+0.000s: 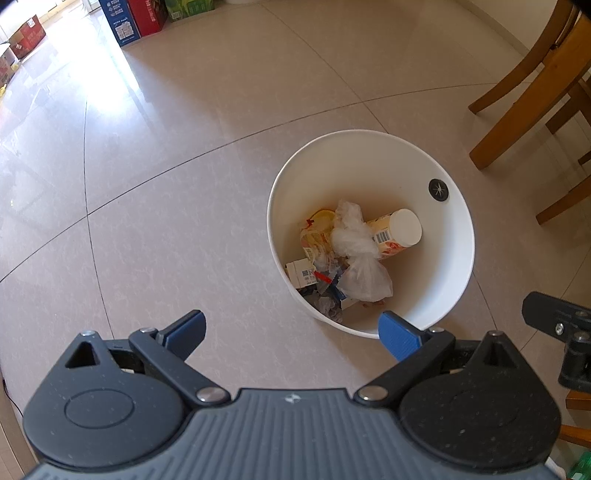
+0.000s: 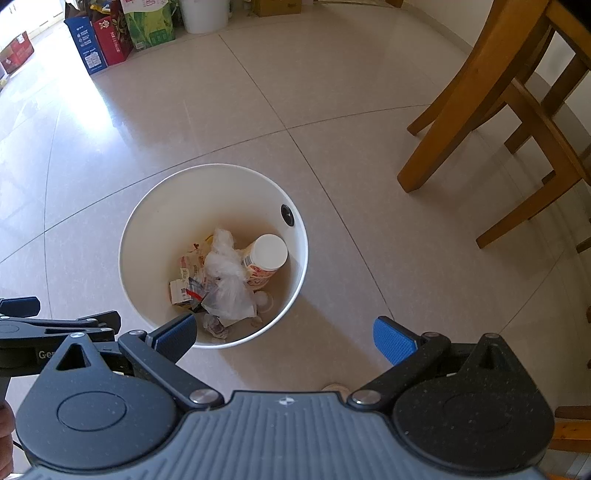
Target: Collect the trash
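A round white trash bin [image 1: 458, 236] [image 2: 136, 236] stands on the tiled floor. Inside lie a white-capped bottle [image 1: 400, 230] [image 2: 267, 256], crumpled clear plastic bags [image 1: 364, 273] [image 2: 229, 291], a small carton [image 1: 301, 273] [image 2: 179, 291] and wrappers. My left gripper [image 1: 293, 332] hovers above the floor beside the bin's near-left rim, open and holding nothing. My right gripper [image 2: 286, 334] is above the bin's near-right rim, open and holding nothing. The left gripper's side [image 2: 55, 325] shows at the left edge of the right wrist view.
Wooden chair legs [image 1: 524, 85] [image 2: 480, 110] stand to the right of the bin. Blue, red and green boxes [image 1: 136, 18] [image 2: 110, 40] line the far wall, with a white bucket [image 2: 205, 14] beside them. Bright sunlight glares on the floor tiles [image 1: 110, 92] at left.
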Action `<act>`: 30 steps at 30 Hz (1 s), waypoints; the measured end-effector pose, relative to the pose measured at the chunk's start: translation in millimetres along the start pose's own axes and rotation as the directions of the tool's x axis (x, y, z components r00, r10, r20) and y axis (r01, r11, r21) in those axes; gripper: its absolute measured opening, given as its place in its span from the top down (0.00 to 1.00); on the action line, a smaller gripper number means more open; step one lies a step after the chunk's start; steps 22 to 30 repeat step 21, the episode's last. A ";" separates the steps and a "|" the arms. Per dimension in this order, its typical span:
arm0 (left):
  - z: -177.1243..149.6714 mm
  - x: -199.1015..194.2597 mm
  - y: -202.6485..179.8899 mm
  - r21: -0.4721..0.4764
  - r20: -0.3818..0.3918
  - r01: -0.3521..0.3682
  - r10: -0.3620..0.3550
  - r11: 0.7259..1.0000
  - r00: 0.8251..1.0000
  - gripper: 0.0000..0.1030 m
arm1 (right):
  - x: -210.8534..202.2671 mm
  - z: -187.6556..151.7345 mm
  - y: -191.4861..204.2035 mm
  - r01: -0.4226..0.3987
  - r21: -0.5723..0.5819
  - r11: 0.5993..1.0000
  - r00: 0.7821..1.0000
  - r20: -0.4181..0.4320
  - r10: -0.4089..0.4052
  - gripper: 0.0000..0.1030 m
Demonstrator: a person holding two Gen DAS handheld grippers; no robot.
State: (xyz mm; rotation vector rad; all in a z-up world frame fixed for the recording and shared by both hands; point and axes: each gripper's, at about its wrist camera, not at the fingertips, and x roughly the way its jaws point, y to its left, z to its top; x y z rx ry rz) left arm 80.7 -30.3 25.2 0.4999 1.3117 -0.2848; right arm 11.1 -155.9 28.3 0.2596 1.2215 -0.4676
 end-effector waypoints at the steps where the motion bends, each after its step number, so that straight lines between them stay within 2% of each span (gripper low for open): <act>1: 0.0 0.1 -0.1 0.000 -0.001 0.001 -0.001 1.000 1.000 0.03 | -0.1 0.0 -0.1 -0.002 -0.001 1.000 1.000 -0.002 0.002 0.00; 30: -0.9 1.3 2.1 -0.006 -0.004 0.017 -0.017 1.000 1.000 0.03 | -2.5 -0.3 0.3 0.002 -0.002 1.000 1.000 0.001 -0.002 0.00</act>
